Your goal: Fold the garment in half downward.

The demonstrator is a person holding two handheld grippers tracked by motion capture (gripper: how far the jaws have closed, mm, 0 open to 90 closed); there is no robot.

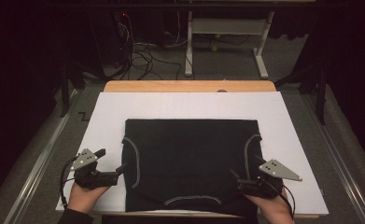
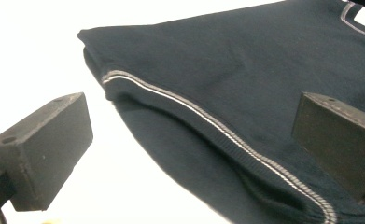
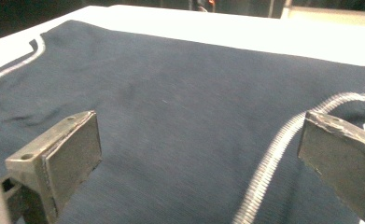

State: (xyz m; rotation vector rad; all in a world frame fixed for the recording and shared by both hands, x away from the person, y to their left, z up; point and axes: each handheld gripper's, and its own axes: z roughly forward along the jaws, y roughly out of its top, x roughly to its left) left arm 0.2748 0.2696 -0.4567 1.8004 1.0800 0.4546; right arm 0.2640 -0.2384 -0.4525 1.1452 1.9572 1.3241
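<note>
While both grippers rest apart from the cloth:
Shirt (image 1: 192,163): black, folded, centre of white sheet (image 1: 292,140).
Left gripper (image 1: 111,164): jaws wide, empty, at shirt's left edge.
Right gripper (image 1: 244,175): jaws wide, empty, lower right.
Progress: sleeves look tucked; further folding likely left.

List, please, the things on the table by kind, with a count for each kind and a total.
Black garment with white piping: 1
White sheet covering the table: 1
Hand-held grippers, left and right, both open: 2
Total: 4
</note>
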